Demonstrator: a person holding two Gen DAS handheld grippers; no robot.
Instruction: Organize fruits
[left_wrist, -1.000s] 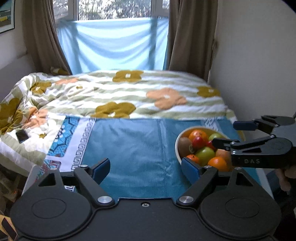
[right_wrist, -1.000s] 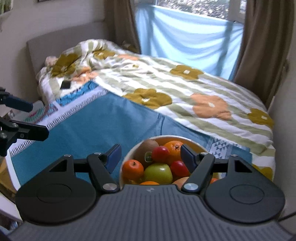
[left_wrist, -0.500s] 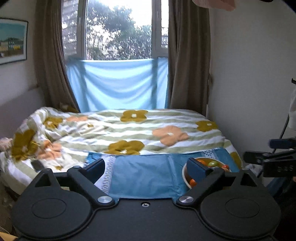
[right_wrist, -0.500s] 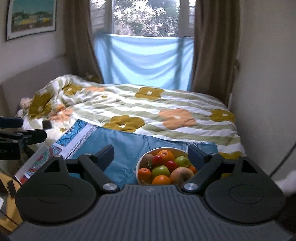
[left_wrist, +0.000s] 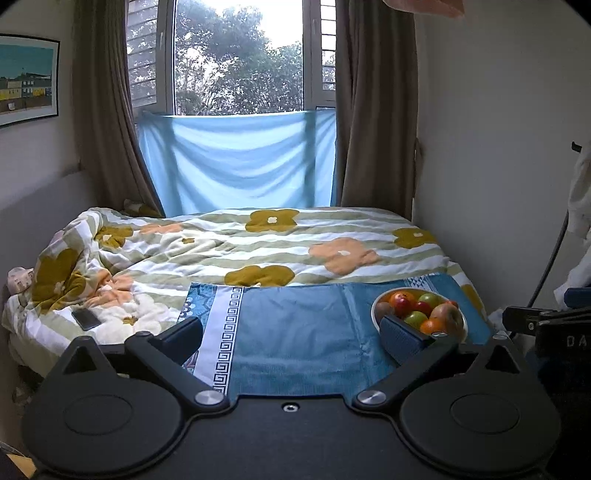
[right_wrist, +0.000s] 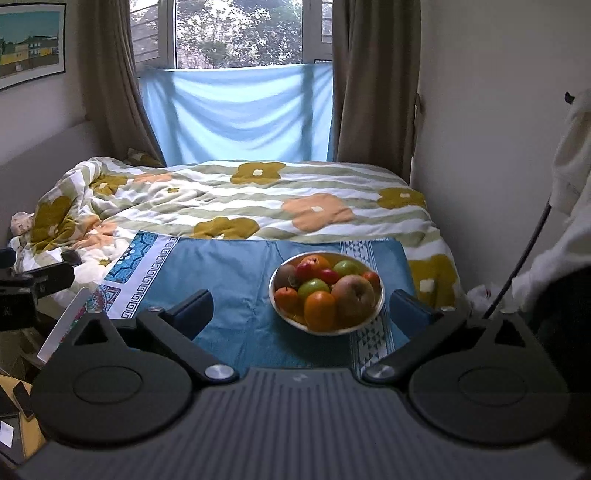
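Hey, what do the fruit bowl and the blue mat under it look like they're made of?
The fruit bowl looks like glazed ceramic, though plastic is possible: its pale rim is smooth with a slight sheen. The blue mat looks like matte woven cloth: it shows fold creases and soft wrinkles, with a printed patterned border along its sides.

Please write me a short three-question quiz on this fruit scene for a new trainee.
1. True or false: the bowl of fruit stands on the blue cloth.
2. Which fruit lies at the bowl's front right in the right wrist view? A) big apple B) banana C) grapes
3. Fill in: both the left gripper and the right gripper are ____ and hold nothing.

Key: 1 true; 2 A; 3 open.
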